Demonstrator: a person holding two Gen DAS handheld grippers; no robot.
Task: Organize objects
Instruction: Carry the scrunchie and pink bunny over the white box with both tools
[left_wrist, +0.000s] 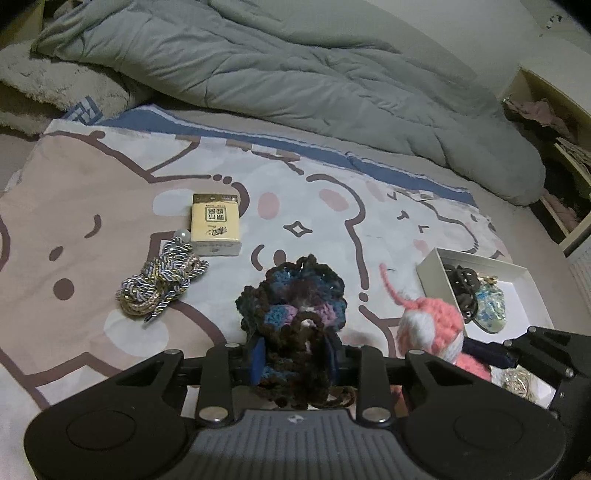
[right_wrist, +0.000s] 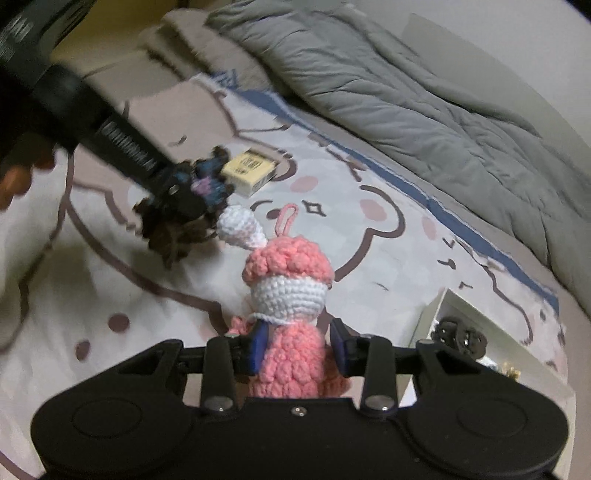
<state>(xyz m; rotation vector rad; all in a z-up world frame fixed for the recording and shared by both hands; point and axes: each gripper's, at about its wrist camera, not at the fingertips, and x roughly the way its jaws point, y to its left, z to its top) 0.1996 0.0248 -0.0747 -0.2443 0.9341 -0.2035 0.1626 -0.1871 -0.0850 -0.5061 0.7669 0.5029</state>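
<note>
Both grippers grip soft yarn, left gripper (left_wrist: 295, 354) on dark scrunchie (left_wrist: 293, 295), right gripper (right_wrist: 301, 350) on pink doll (right_wrist: 290, 295); either may slip short of white box (left_wrist: 517, 275).

The left tool (left_wrist: 295, 360) is matte black, with two broad rounded housings, each stamped with a shallow circle. Between them sits a ribbed grey panel bearing a small pale emblem. Flat black link arms pivot on silver round-headed screws, and its fingers (left_wrist: 257, 360) carry blue pads. The right tool (right_wrist: 300, 349) matches, though its centre plate is plain black with one small screw.
</note>
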